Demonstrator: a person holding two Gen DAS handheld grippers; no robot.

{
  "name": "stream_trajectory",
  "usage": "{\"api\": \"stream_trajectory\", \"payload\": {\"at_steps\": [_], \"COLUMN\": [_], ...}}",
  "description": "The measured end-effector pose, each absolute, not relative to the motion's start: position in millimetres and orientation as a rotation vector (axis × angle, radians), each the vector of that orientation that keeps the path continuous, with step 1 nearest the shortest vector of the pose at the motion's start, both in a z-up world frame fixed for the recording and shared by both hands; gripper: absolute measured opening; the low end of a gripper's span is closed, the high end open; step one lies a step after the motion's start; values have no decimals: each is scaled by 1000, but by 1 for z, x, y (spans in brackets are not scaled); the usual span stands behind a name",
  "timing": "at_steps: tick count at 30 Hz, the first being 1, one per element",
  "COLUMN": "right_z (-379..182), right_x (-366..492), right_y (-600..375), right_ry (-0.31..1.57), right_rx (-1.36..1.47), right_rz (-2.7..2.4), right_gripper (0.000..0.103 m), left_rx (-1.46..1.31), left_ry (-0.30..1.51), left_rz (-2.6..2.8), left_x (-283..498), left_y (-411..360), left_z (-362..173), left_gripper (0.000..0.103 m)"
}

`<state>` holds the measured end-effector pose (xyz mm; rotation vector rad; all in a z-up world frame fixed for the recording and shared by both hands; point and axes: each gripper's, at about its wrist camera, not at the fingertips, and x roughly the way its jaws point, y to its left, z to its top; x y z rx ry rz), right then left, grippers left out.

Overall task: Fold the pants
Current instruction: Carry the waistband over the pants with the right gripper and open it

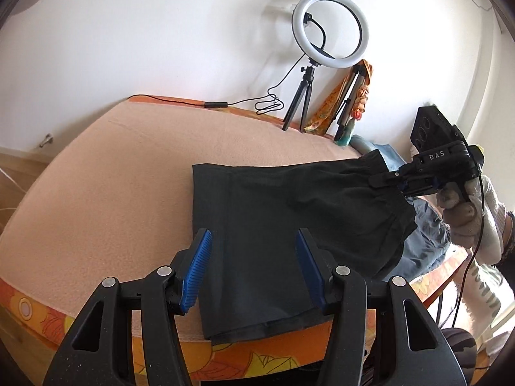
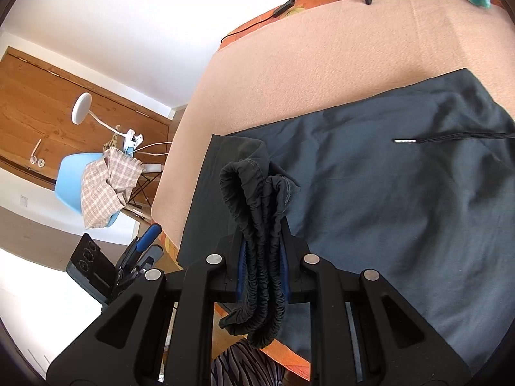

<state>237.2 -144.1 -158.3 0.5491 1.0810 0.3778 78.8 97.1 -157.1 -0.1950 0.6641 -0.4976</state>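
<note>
Dark grey pants (image 1: 289, 225) lie on a peach blanket (image 1: 128, 177) over the table, legs hanging past the near edge. My left gripper (image 1: 254, 267) is open, its blue pads either side of the leg end, just above the cloth. My right gripper (image 1: 391, 181) is at the right, shut on the bunched elastic waistband (image 2: 262, 241) and lifting it off the table. In the right wrist view the gripper (image 2: 262, 257) pinches the waistband, the pants (image 2: 386, 209) spread beyond, and a black drawstring (image 2: 450, 136) lies on top.
A ring light on a tripod (image 1: 328, 35) and a second tripod (image 1: 347, 103) stand at the table's far edge, with a cable (image 1: 225, 104). Blue denim clothing (image 1: 425, 238) lies under the pants at right. A blue chair with checked cloth (image 2: 103, 186) stands beside the table.
</note>
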Motion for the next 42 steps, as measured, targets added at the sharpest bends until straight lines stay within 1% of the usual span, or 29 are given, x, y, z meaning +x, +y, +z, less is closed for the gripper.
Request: {"api": "stream_trajectory", "payload": {"at_steps": [10,14,24,26,32,42], "right_z": [-130,-124,-116,-116,-118,-132], "right_x": [196,176,134,128,108,81], "right_y": [-217,-250,-314,-327,-375,-447], "right_ry": [1046,1026,1004,1003,998,983], "right_rx": [537,567,583,579,594,626], "right_rz": [291,252,148,117,27,-120], "right_gripper": [18,18,18,18,18,18], "left_rx": [-207,-190,-143,-128,-101,-80], "left_ry": [702,711,748,754,768,807], "left_rz": [-561,-586,-657,-667,-690,-711], "left_x": [89,91,93,92,90,91], "left_y": [53,35,-8,-17,-34,-54], "left_z": [-161,-160,-162,-162,-163,-168], "left_gripper": [55,60,61,63,65,66]}}
